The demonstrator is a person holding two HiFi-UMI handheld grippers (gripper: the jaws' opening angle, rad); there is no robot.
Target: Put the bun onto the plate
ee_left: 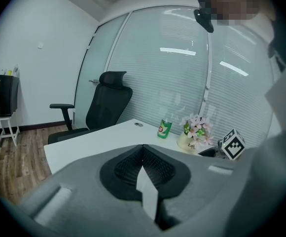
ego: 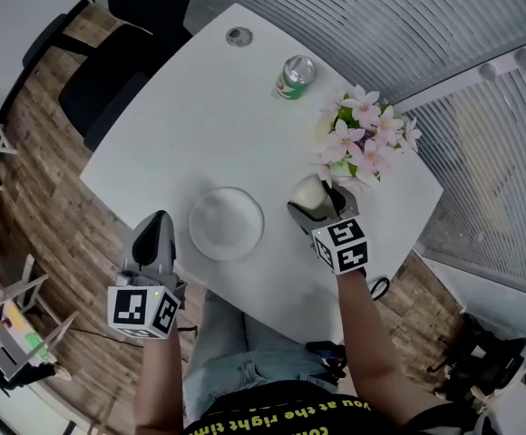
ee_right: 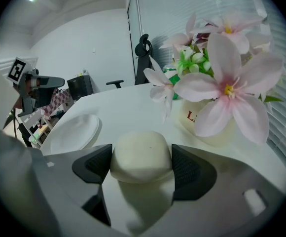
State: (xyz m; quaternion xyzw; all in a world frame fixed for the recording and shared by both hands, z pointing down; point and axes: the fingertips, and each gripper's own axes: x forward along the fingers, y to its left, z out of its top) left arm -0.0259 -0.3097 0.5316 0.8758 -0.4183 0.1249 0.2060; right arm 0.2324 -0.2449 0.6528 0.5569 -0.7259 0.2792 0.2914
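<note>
The bun [ee_right: 142, 157], pale and smooth, sits clamped in the right hand-held gripper [ego: 316, 208], whose dark ribbed pads [ee_right: 94, 166] press on its left and right sides. It is over the desk [ego: 199, 125] near the edge where the person stands, just beside the vase of pink flowers [ego: 363, 134]. I cannot tell whether it rests on the surface or is already raised a little.

The white plate [ego: 227, 223] lies bare near that same edge, a short way to the left of the bun and apart from it. Nothing stands between the two.

The left hand-held gripper [ego: 159, 227] hangs over the near edge left of the plate. Its jaws are together with nothing between them, and it seems to play no part.

A green can [ego: 295, 75] stands toward the far edge, and a black office chair [ee_left: 108, 102] is off the far-left side.

By my reading the grasp is made, so the first part is done. What is left is the carry across to the plate, the set-down and the release.
</note>
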